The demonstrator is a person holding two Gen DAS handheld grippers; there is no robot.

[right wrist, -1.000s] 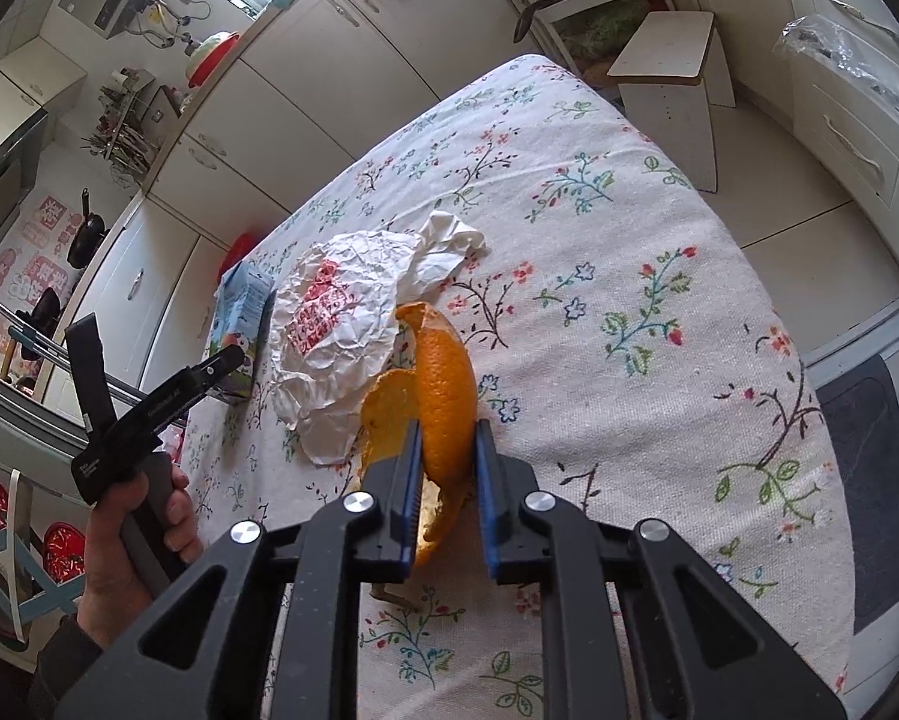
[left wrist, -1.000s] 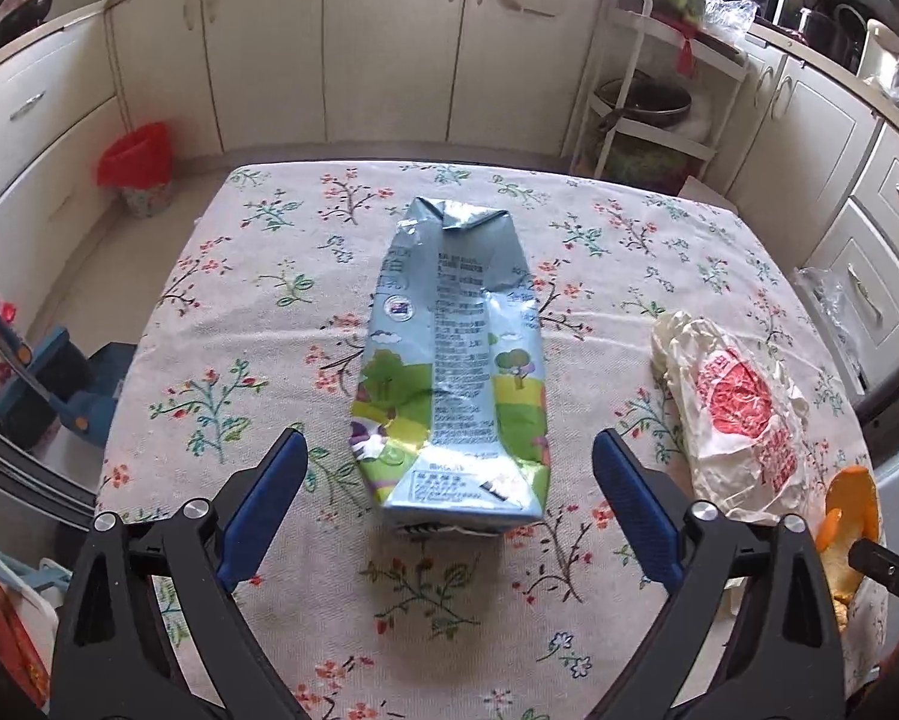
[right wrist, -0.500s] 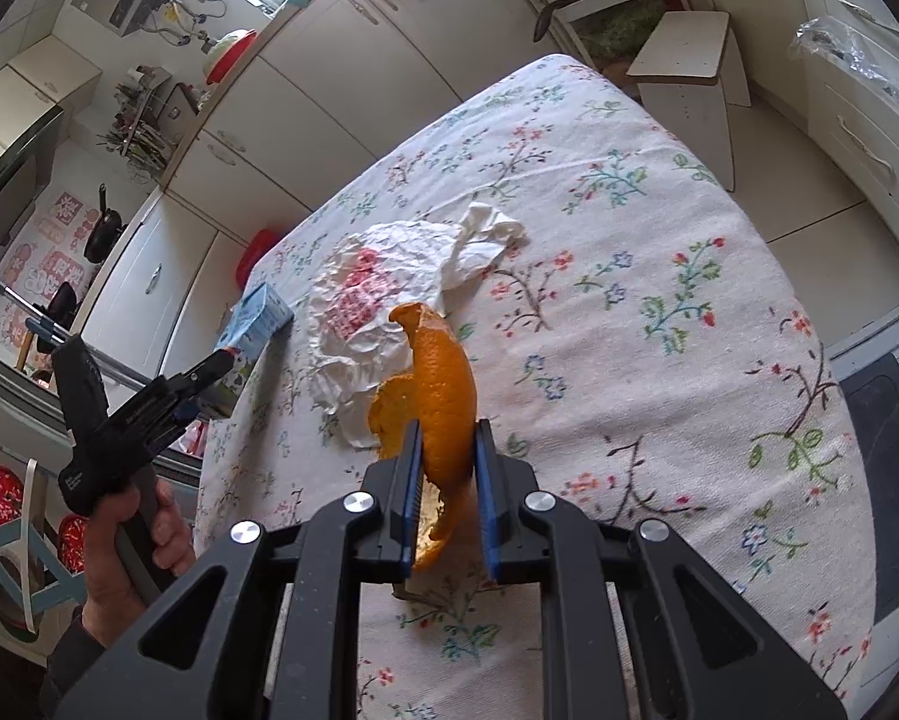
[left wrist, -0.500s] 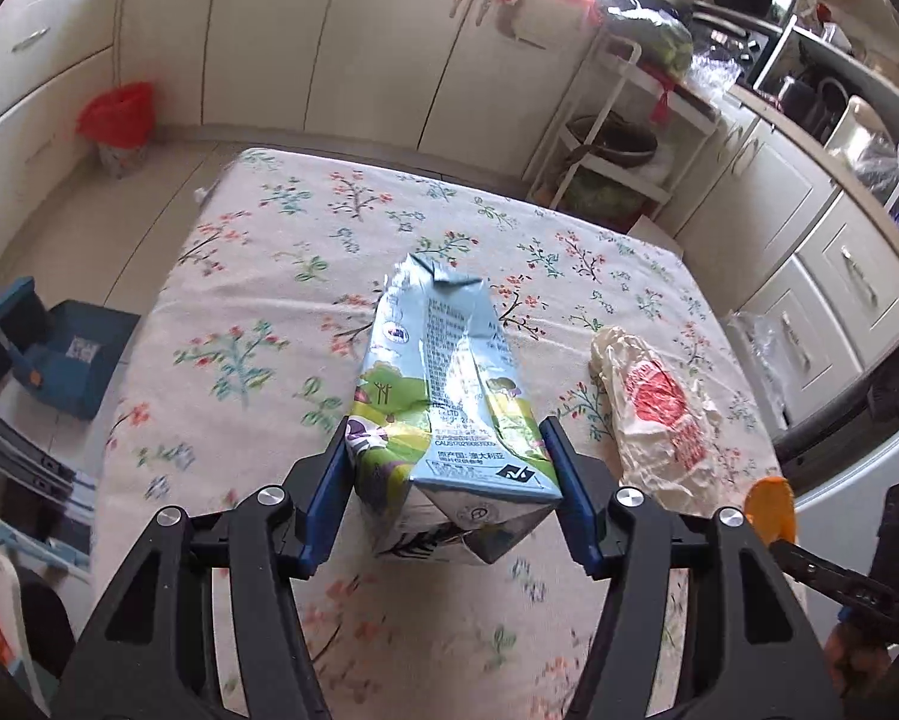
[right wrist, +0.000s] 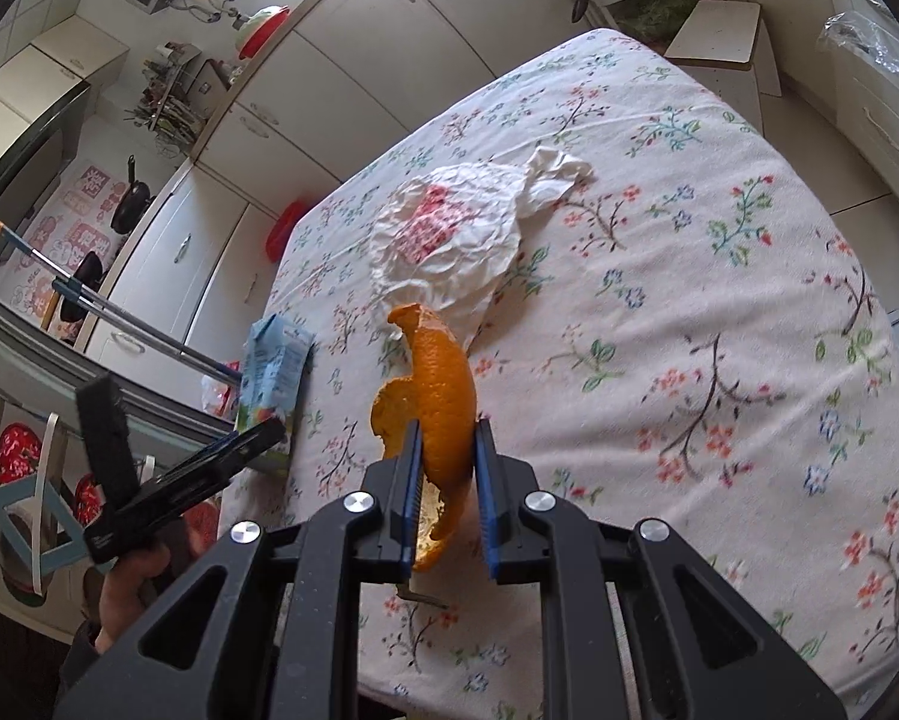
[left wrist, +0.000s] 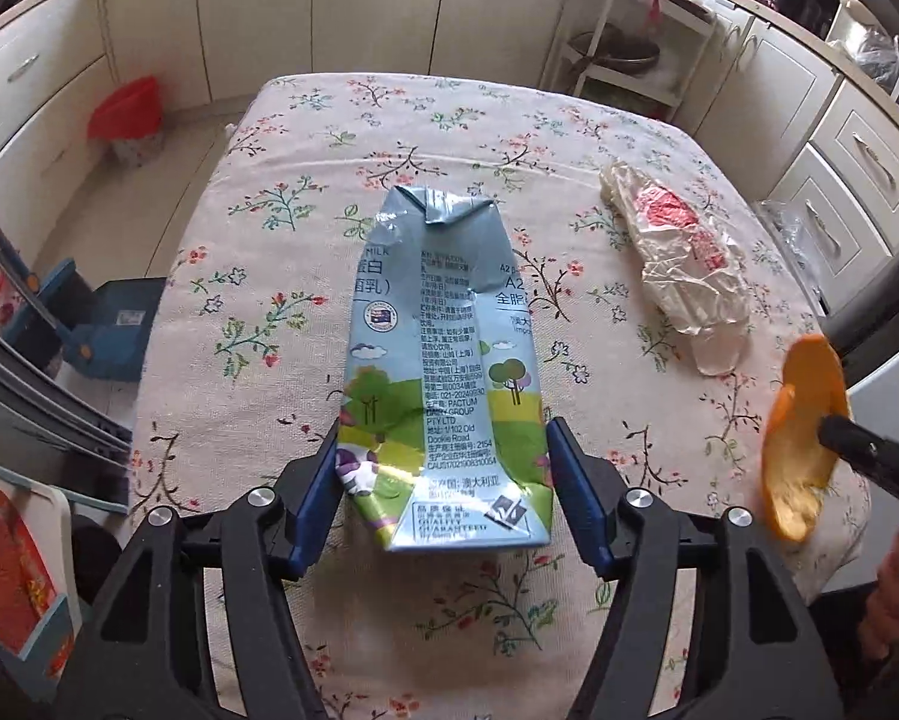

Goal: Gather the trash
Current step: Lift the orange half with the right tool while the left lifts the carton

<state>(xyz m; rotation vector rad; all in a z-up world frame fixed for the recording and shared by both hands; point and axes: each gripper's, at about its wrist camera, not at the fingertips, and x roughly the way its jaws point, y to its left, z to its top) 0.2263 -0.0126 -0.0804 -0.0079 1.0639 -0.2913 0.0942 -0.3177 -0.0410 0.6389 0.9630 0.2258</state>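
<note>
A crumpled blue-and-green milk carton (left wrist: 443, 360) sits between the blue pads of my left gripper (left wrist: 443, 450), which touch its two sides near the base. The jaws are opening slightly. From the right wrist view the carton (right wrist: 272, 372) is lifted at the table's left edge, with the left gripper (right wrist: 239, 450) on it. My right gripper (right wrist: 447, 438) is shut on a curled orange peel (right wrist: 443, 384), held above the floral tablecloth (right wrist: 719, 300). The left wrist view has the peel (left wrist: 800, 420) at far right. A crumpled white bag with red print (left wrist: 677, 252) lies on the cloth.
A red-lined bin (left wrist: 128, 120) stands on the floor by the far-left cabinets. A blue dustpan (left wrist: 107, 330) lies left of the table. A white rack (left wrist: 617, 60) and a small stool (right wrist: 719, 36) stand beyond the far edge. Cabinets ring the room.
The left gripper closed from wide open onto the carton, raised it off the cloth and carried it toward the table's near left. The right gripper moved a little with the peel still in it.
</note>
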